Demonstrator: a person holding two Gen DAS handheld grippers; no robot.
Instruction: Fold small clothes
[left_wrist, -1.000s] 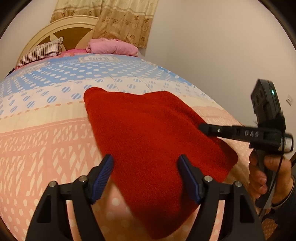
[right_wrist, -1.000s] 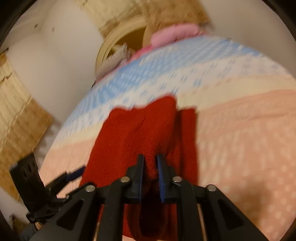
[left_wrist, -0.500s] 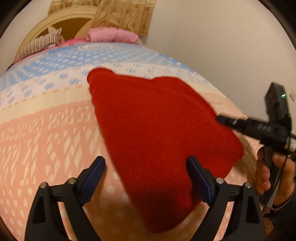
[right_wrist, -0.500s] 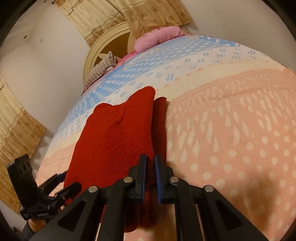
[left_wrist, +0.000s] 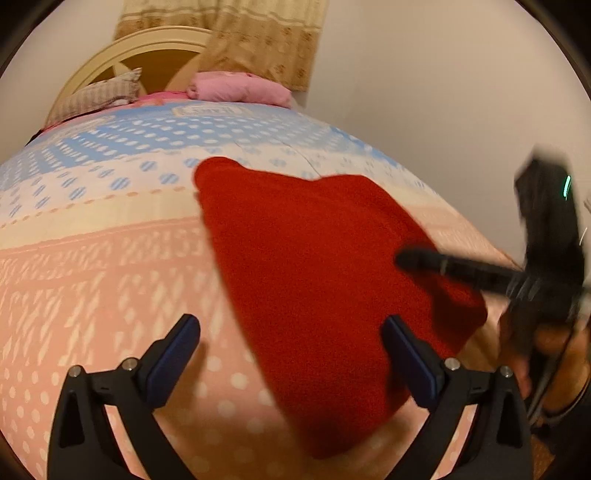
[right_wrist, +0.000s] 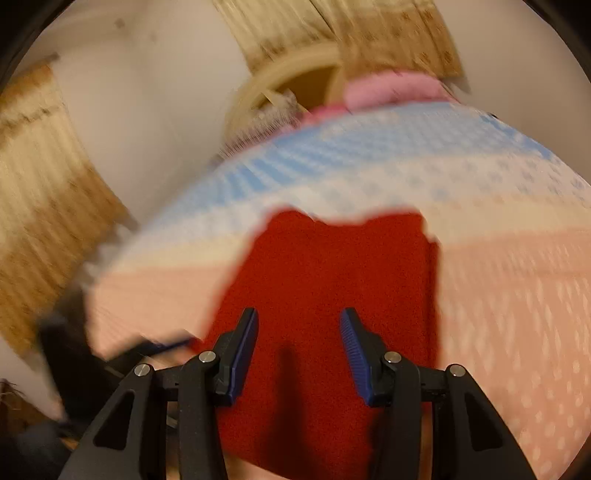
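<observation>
A red knitted garment (left_wrist: 314, 266) lies folded flat on the bedspread (left_wrist: 92, 266), seen also in the right wrist view as the garment (right_wrist: 332, 273). My left gripper (left_wrist: 291, 354) hovers over its near edge, its jaws spreading to their widest with no pad on the cloth. My right gripper (right_wrist: 299, 343) is above the garment's near part, jaws opening, nothing pinched between them. In the left wrist view the right gripper (left_wrist: 410, 260) shows blurred at the garment's right side, with a hand (left_wrist: 546, 354) on its grip.
The patterned pink, white and blue bedspread covers the whole bed. A pink pillow (left_wrist: 236, 88) and a striped pillow (left_wrist: 99, 96) lie at the cream headboard (left_wrist: 122, 55). Curtains (left_wrist: 258, 37) hang behind; a plain wall (left_wrist: 424, 92) runs along the right.
My right gripper let go of the garment fold and opened, swinging sideways so its view blurs. My left gripper's jaws widened further. The garment now lies flat.
</observation>
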